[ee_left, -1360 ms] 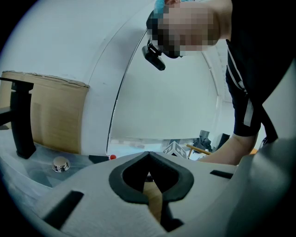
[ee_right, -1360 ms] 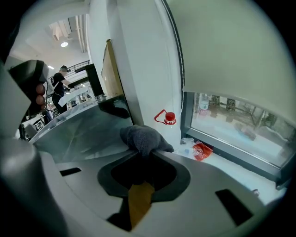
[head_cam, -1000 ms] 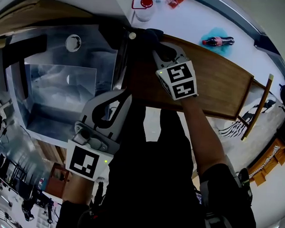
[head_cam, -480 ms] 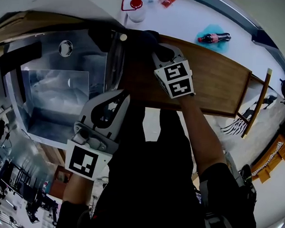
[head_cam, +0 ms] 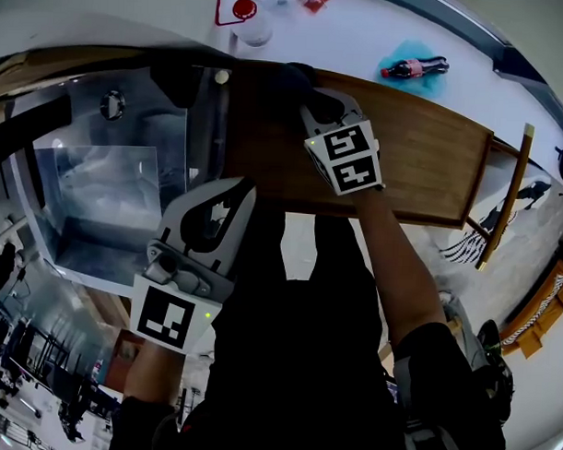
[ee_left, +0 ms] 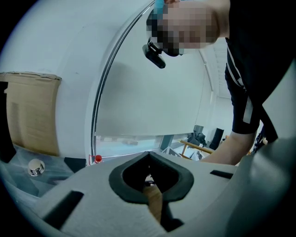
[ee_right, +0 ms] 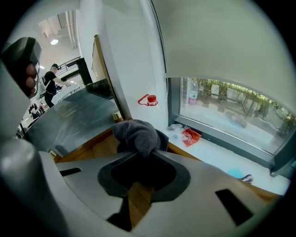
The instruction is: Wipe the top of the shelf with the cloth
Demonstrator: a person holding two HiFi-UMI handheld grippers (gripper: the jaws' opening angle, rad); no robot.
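Head view steeply above shared shelf (head_cam: pixel 431 160)

On the shelf top (head_cam: pixel 431 160), at its far left end: cloth (head_cam: pixel 291 77), between right gripper (head_cam: pixel 314 93) jaws. Nearer, left: left gripper (head_cam: pixel 229 185). Beyond shelf, right: bottle (head_cam: pixel 411 67).

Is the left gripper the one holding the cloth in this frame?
No, the left gripper is shut on nothing, while the right gripper pinches the grey cloth.

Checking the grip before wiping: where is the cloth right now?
The cloth is pinched in the right tool, on the wooden shelf top near its left end.
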